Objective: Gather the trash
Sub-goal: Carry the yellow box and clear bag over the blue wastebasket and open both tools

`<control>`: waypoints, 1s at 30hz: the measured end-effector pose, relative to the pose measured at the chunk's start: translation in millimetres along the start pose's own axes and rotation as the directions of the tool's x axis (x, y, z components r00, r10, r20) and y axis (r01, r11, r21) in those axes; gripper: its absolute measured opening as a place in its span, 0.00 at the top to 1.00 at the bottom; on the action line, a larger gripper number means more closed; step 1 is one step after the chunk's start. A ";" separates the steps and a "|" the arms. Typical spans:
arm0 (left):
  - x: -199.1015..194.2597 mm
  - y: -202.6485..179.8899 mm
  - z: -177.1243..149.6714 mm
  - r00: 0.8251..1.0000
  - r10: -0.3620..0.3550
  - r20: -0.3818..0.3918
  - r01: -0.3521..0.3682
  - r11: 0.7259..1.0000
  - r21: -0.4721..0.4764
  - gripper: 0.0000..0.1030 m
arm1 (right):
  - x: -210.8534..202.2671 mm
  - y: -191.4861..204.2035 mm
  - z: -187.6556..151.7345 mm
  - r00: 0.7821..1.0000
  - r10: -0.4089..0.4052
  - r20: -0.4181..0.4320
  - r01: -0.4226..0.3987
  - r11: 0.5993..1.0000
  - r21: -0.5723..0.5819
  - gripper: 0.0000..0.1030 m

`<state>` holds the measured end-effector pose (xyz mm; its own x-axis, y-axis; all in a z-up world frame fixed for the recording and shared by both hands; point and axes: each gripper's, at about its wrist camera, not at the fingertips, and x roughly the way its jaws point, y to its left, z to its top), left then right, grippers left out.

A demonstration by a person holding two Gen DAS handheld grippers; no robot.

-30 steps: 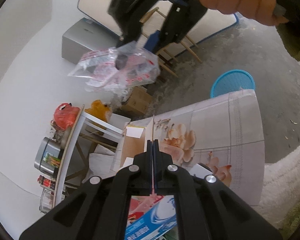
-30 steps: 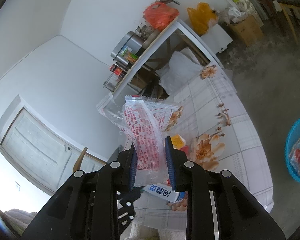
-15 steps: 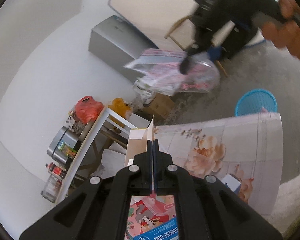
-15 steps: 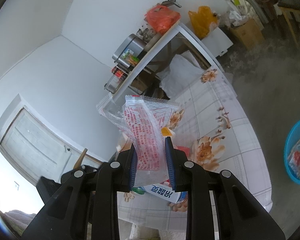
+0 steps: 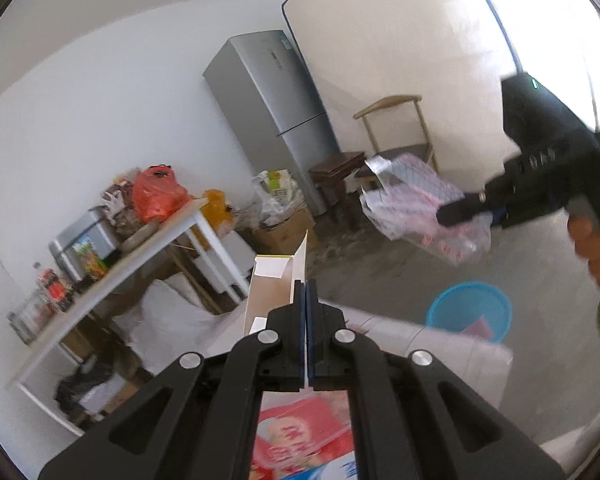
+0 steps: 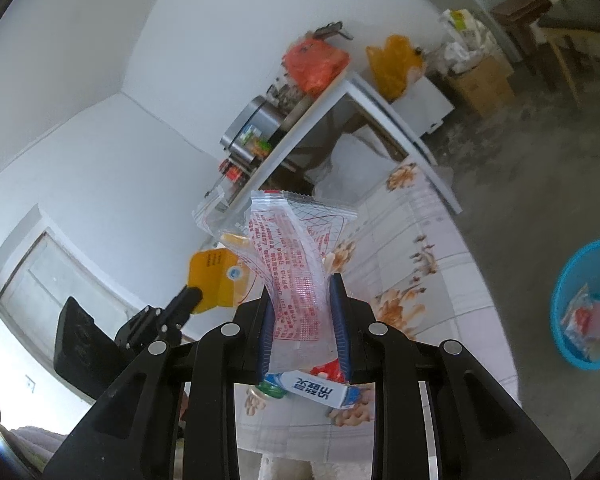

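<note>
My left gripper (image 5: 306, 292) is shut on a thin flap of an open cardboard box (image 5: 272, 280), white inside. In the right wrist view the same box (image 6: 216, 278) shows yellow at the left, pinched by the left gripper (image 6: 191, 297). My right gripper (image 6: 304, 296) is shut on a crumpled clear plastic bag (image 6: 296, 240) with red print. From the left wrist view this bag (image 5: 412, 204) hangs in the air at the right gripper (image 5: 456, 211), above the floor. A blue waste basket (image 5: 468, 308) (image 6: 588, 304) stands on the floor with some wrappers in it.
A table with a floral cloth (image 6: 408, 276) lies below both grippers, bearing a blue-white carton (image 6: 324, 392) and a red packet (image 5: 300, 428). A cluttered white side table (image 5: 172, 232), a grey fridge (image 5: 276, 104), a chair (image 5: 400, 128) and cardboard boxes (image 5: 284, 228) stand along the wall.
My left gripper has risen and rolled with the box, so the room now looks upright. The right gripper with the bag has shifted right; the left gripper with the box now shows in the right wrist view.
</note>
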<state>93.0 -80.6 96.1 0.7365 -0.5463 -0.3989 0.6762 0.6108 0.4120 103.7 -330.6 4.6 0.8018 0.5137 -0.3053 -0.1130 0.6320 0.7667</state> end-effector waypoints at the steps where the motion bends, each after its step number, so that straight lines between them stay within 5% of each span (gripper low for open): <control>1: 2.7 -1.8 5.0 1.000 -0.023 0.003 0.023 1.000 -0.011 1.00 | -5.4 -3.2 -0.1 1.000 -0.008 0.011 0.007 1.000 0.006 0.76; 7: 24.1 -20.6 31.2 0.988 -0.156 -0.003 0.155 0.984 -0.088 1.00 | -36.6 -27.4 -2.6 0.995 -0.071 0.067 0.068 0.996 0.056 0.76; 13: 68.7 -56.1 58.9 0.935 -0.353 -0.043 0.337 0.919 -0.204 1.00 | -69.5 -72.2 -11.2 0.977 -0.184 0.109 0.164 0.971 0.171 0.76; 19: 133.6 -109.1 77.2 0.843 -0.521 -0.131 0.465 0.830 -0.307 1.00 | -89.5 -129.6 -23.1 0.956 -0.275 0.103 0.227 0.915 0.335 0.76; 22: 180.7 -137.8 75.1 0.769 -0.602 -0.216 0.494 0.774 -0.397 1.00 | -91.7 -166.3 -29.0 0.948 -0.309 0.074 0.251 0.872 0.420 0.76; 26: 239.8 -173.1 61.3 0.694 -0.636 -0.337 0.463 0.753 -0.468 1.00 | -88.2 -214.6 -38.4 0.945 -0.325 0.026 0.262 0.805 0.532 0.76; 30: 289.4 -203.1 44.6 0.637 -0.647 -0.420 0.421 0.747 -0.514 1.00 | -77.6 -266.7 -45.1 0.931 -0.361 -0.041 0.309 0.727 0.613 0.76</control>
<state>169.7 -388.4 -66.5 0.0238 -0.5026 -0.8642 0.8056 0.5215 -0.2811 45.1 -512.8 -201.6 0.7637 0.2737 -0.5846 0.5253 0.2630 0.8093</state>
